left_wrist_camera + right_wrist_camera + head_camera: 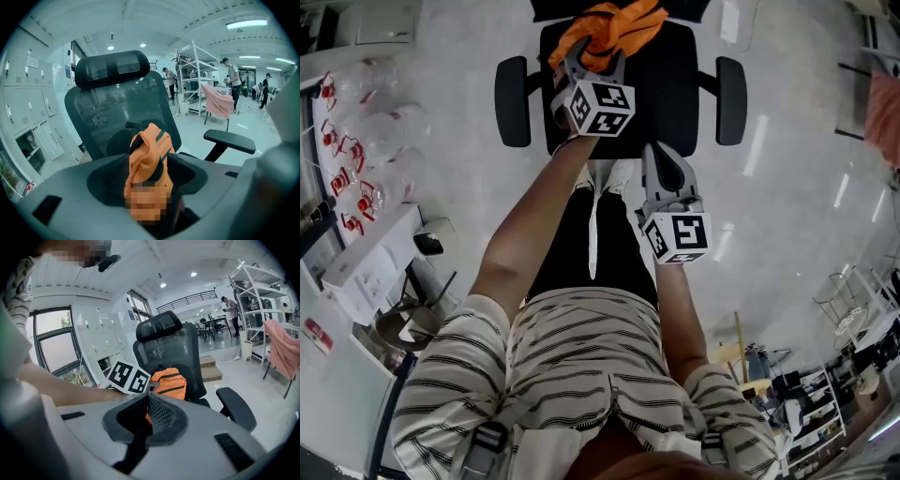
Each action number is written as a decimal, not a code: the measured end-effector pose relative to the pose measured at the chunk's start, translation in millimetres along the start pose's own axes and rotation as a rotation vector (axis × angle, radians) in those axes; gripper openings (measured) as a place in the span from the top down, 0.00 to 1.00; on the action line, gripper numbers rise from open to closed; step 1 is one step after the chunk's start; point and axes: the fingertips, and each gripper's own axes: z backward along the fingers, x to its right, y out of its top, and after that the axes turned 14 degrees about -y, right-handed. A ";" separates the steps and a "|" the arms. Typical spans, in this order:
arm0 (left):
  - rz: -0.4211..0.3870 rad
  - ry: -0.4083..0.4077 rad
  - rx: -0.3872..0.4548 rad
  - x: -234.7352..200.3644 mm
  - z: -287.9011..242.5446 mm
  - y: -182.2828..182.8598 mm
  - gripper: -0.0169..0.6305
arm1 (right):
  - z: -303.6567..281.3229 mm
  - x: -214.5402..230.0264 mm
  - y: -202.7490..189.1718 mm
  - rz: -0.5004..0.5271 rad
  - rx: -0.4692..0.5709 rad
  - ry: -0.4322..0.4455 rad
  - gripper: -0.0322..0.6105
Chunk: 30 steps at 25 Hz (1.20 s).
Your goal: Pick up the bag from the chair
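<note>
The bag [146, 143] pinched in the left gripper [147, 155] is soft orange cloth, creased, with matt black webbing straps. Behind it, the chair [117, 103] has a half-sheer black mesh back and matt black plastic armrests. Both gripper bodies are smooth, matt grey plastic. The right gripper [148, 393] has black pads [161, 413] with a fine ribbed, rubbery look. The floor [787, 187] beneath the grippers is pale and glossy, streaked with reflected light. To the left gripper's right, a rack [193, 75] looks like white-coated metal, and pink cloth [218, 101] is draped over it.
</note>
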 end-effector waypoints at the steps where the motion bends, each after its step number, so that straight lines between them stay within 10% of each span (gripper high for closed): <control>1: 0.000 -0.001 -0.001 -0.3 -1.2 0.3 0.59 | 0.1 0.6 -0.1 -0.001 -0.001 -0.001 0.92; 21: 0.057 -0.023 -0.061 -12.6 -27.5 -5.7 0.60 | -2.9 7.1 -2.7 -0.009 -0.019 -0.011 0.92; 30: 0.091 -0.016 -0.069 -15.6 -29.5 -7.4 0.76 | -3.7 14.4 -3.4 -0.014 -0.027 -0.012 0.92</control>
